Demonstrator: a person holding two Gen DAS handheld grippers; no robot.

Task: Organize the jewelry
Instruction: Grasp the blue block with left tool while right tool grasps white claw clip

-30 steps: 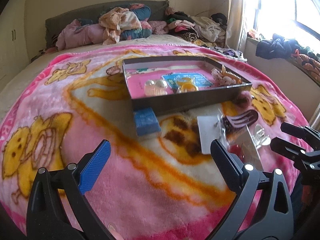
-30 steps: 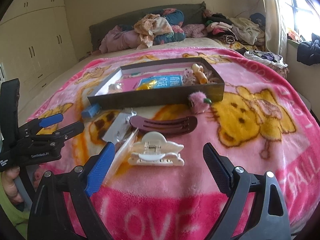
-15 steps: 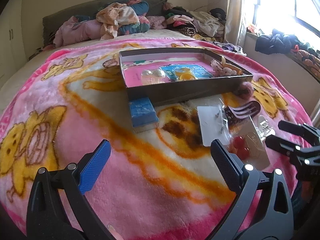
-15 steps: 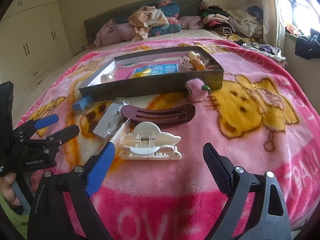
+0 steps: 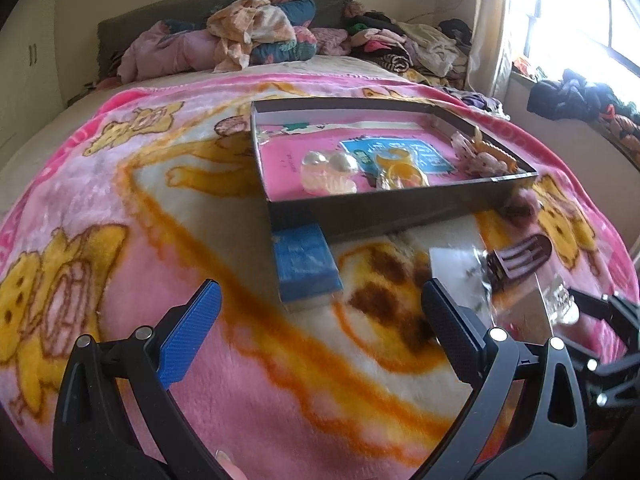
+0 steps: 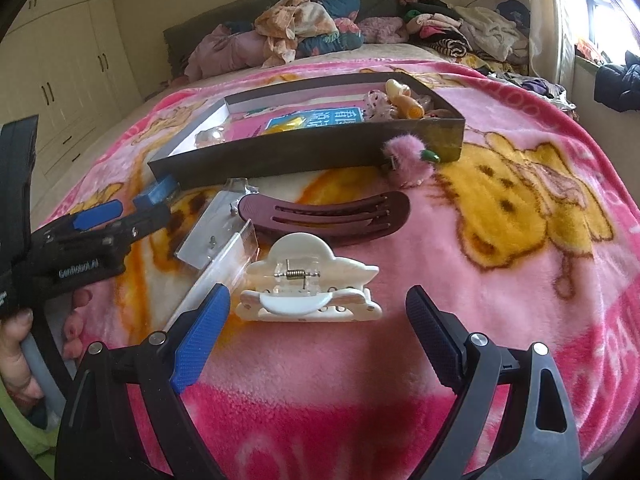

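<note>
A dark shallow box [image 5: 400, 212] [image 6: 304, 152] on the pink blanket holds pearl pieces [image 5: 330, 166], a yellow item [image 5: 400, 170] and hair ornaments [image 6: 400, 100]. A small blue box [image 5: 306, 266] lies in front of it. My left gripper [image 5: 320, 334] is open and empty, just short of the blue box. My right gripper [image 6: 316, 336] is open and empty, with a white claw clip [image 6: 308, 284] lying just ahead between the fingers. Beyond the clip lie a maroon hair clip [image 6: 328, 216], clear earring packets [image 6: 216, 240] and a pink fluffy clip [image 6: 408, 158].
The bed's pink cartoon blanket [image 6: 520, 208] slopes off at the right. Piled clothes [image 5: 260, 36] lie at the headboard. A wardrobe [image 6: 60, 68] stands at the left. The left gripper also shows in the right wrist view [image 6: 116, 218].
Both grippers have moved forward. The blue box is closer to my left gripper and the white claw clip is closer to my right gripper. Both stay open.
</note>
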